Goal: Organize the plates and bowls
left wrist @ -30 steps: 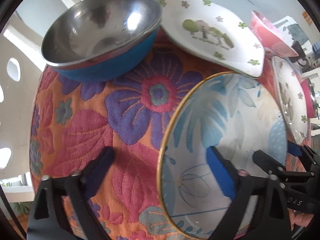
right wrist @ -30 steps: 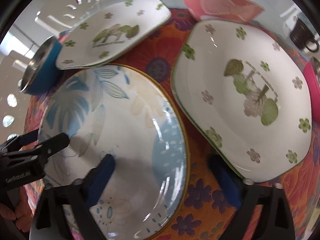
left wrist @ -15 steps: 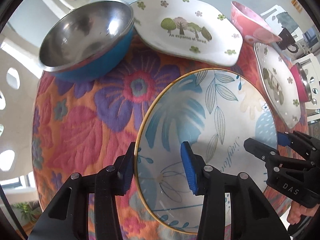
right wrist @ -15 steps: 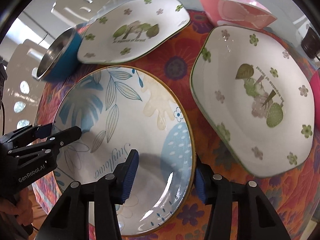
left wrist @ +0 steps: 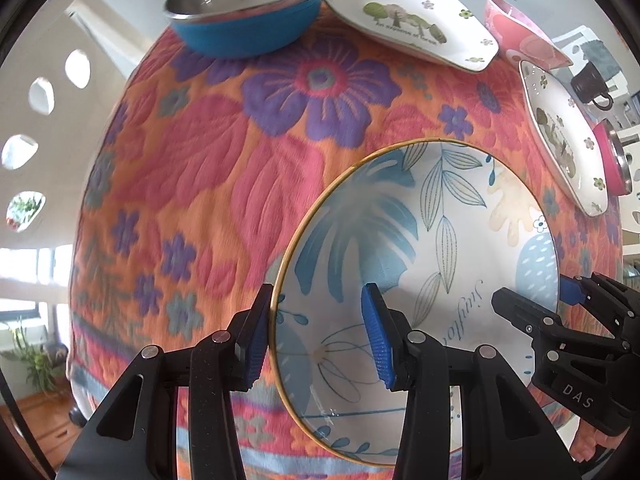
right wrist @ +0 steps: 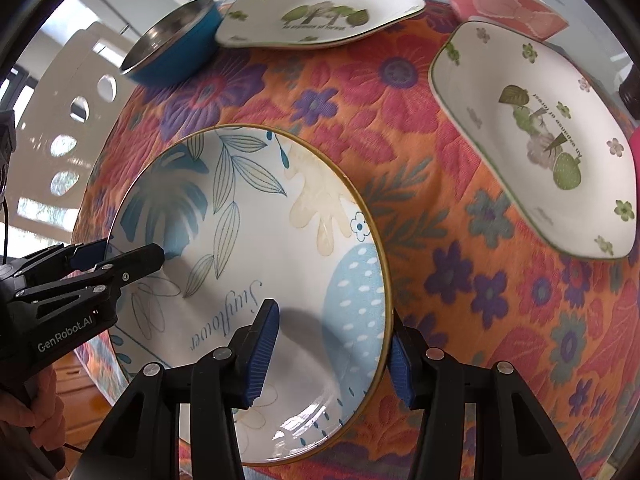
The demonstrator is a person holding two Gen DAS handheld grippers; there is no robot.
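leaf-print plate (left wrist: 432, 240) lower right of left view on floral cloth (left wrist: 224, 152); left gripper (left wrist: 316, 336) and right gripper (right wrist: 330, 350) each clamped narrow on opposite rims, 1 pad inside, 1 outside.

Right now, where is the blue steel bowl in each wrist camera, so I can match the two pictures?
Left wrist: blue steel bowl top centre, at the cloth's far edge.
Right wrist: blue steel bowl upper left, seen side-on.
Shared landmark: the white tree plate lies just right of it in both.
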